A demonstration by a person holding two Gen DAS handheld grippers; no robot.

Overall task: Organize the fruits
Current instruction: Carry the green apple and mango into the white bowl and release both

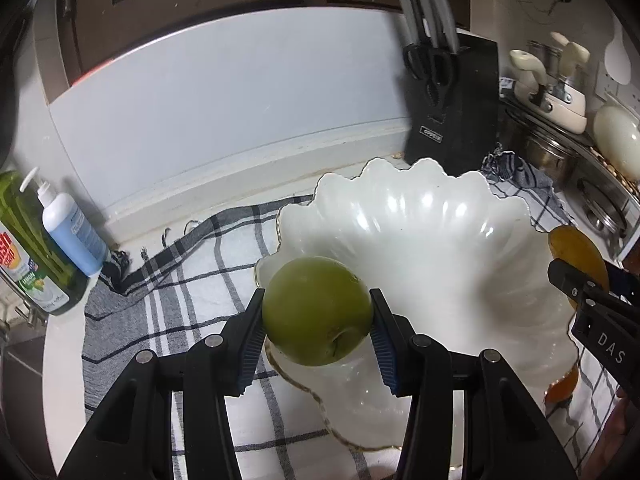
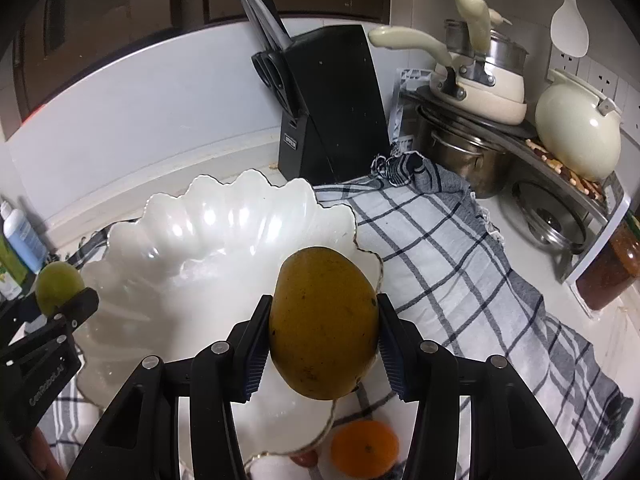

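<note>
My left gripper (image 1: pixel 316 328) is shut on a green apple (image 1: pixel 314 310), held over the left rim of a white scalloped bowl (image 1: pixel 420 216). In the right wrist view my right gripper (image 2: pixel 324 340) is shut on a yellow mango (image 2: pixel 324 324), held over the right rim of the same bowl (image 2: pixel 208 220), which has nothing in it. The mango (image 1: pixel 576 256) and the right gripper (image 1: pixel 580 292) show at the right edge of the left wrist view. At the left edge of the right wrist view sit the apple (image 2: pixel 58 286) and the left gripper (image 2: pixel 60 304). An orange (image 2: pixel 364 448) lies on the cloth below the mango.
A checked cloth (image 2: pixel 460 256) covers the counter under the bowl. A black knife block (image 2: pixel 332 108) stands behind it. Pots and a cream kettle (image 2: pixel 576 132) crowd the back right. Soap bottles (image 1: pixel 60 236) stand at the left. A small red fruit (image 2: pixel 305 458) lies beside the orange.
</note>
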